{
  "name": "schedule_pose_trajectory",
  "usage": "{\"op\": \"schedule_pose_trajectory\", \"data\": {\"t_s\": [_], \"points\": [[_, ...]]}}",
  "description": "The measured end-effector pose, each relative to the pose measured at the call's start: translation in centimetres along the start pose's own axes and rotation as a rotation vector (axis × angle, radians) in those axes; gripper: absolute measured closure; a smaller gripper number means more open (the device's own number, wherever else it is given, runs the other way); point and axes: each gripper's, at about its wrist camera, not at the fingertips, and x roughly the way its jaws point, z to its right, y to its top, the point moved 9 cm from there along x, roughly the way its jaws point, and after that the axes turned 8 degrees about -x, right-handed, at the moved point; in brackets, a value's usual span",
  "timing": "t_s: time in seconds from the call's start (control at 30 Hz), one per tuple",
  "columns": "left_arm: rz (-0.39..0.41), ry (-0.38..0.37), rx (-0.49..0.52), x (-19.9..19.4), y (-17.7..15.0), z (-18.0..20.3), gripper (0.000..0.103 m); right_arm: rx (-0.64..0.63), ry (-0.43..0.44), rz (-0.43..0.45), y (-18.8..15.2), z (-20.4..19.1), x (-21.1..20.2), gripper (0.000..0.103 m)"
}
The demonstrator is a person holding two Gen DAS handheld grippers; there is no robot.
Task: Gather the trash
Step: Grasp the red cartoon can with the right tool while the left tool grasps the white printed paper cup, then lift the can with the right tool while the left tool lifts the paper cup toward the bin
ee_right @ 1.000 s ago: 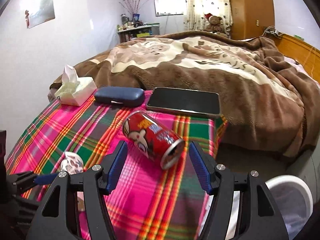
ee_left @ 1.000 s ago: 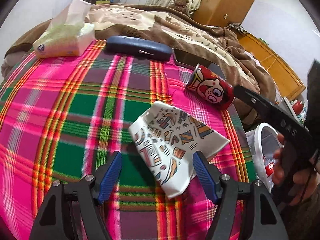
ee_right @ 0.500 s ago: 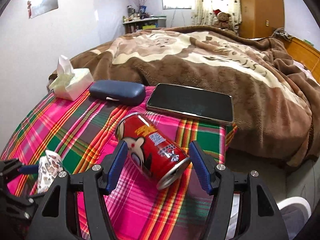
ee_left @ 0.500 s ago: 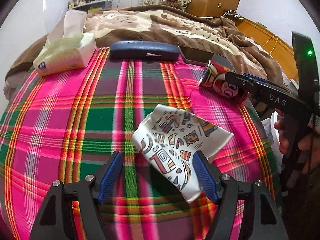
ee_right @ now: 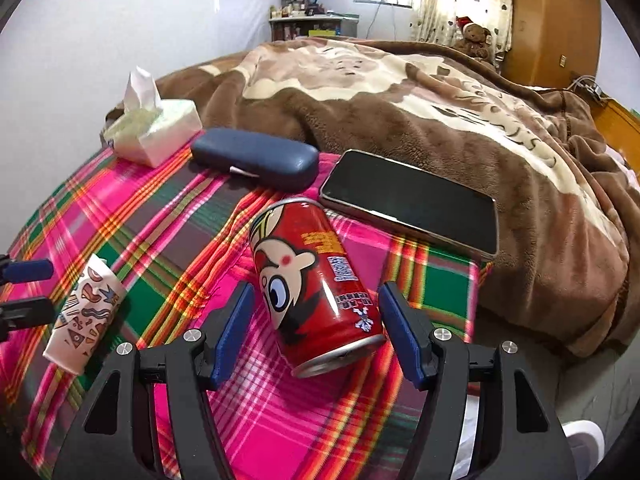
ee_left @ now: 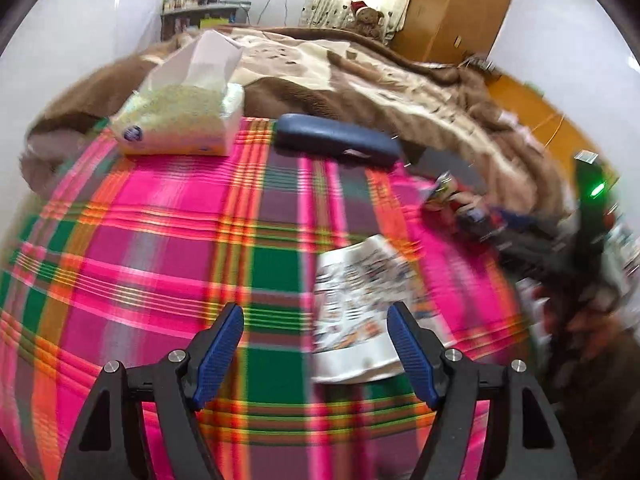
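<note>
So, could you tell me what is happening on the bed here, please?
A person with a gripper in each hand is collecting trash from the plaid blanket. The right gripper straddles the red can lying on its side, jaws open, not yet gripping. The left gripper hovers open at the crushed paper cup.

The left wrist view is smeared by motion: the flattened paper cup (ee_left: 360,304) keeps only a vague pattern, and the red can (ee_left: 448,196) beyond it is a streak, half hidden behind the dark right tool (ee_left: 532,240). In the right wrist view, the white bin (ee_right: 584,440) is cut off at the lower right corner.
</note>
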Motion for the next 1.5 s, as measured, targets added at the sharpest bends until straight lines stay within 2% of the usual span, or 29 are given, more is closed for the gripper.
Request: {"op": "schedule_pose_trajectory", "data": {"t_s": [0.07, 0.17, 0.27, 0.37, 0.47, 0.57, 0.6, 0.63, 0.73, 0.8, 1.07, 1.5], "points": [[0.003, -0.048, -0.022, 0.0, 0.3, 0.8, 0.028, -0.002, 0.003, -0.004, 0.0, -0.2, 0.2, 0.037], [-0.008, -0.039, -0.038, 0.7, 0.5, 1.4, 0.026, 0.000, 0.003, -0.015, -0.2, -0.2, 0.5, 0.037], [-0.028, -0.061, -0.062, 1.6, 0.6, 2.4, 0.025, -0.015, -0.023, -0.013, -0.1, -0.1, 0.6, 0.037], [-0.025, -0.004, -0.060, 2.7, 0.7, 2.2, 0.025, 0.000, 0.004, -0.021, -0.2, -0.3, 0.8, 0.037], [-0.059, -0.028, -0.076, 3.8, 0.1, 2.4, 0.025, 0.015, 0.016, -0.026, -0.4, -0.3, 1.0, 0.037], [-0.059, 0.019, -0.062, 4.2, -0.2, 2.2, 0.025, 0.035, 0.025, -0.031, -0.7, -0.3, 1.2, 0.038], [-0.054, 0.027, -0.054, 4.3, -0.2, 2.1, 0.025, 0.041, 0.024, -0.029, -0.7, -0.3, 1.2, 0.043], [-0.055, 0.039, -0.048, 4.4, -0.3, 2.0, 0.025, 0.046, 0.025, -0.027, -0.7, -0.3, 1.2, 0.044], [-0.049, 0.040, -0.045, 4.5, -0.4, 1.9, 0.026, 0.066, 0.038, -0.022, -0.8, -0.3, 1.0, 0.045], [-0.035, 0.049, -0.029, 4.4, -0.4, 1.9, 0.027, 0.076, 0.045, -0.021, -0.8, -0.4, 1.0, 0.045], [0.008, 0.031, -0.003, 2.8, -0.2, 2.3, 0.051, 0.147, 0.067, 0.005, -1.2, -0.2, -0.1, 0.046], [0.025, -0.004, -0.006, 0.6, -1.6, 2.7, 0.053, 0.212, 0.085, 0.075, -2.7, -0.9, -3.5, 0.047]]}}
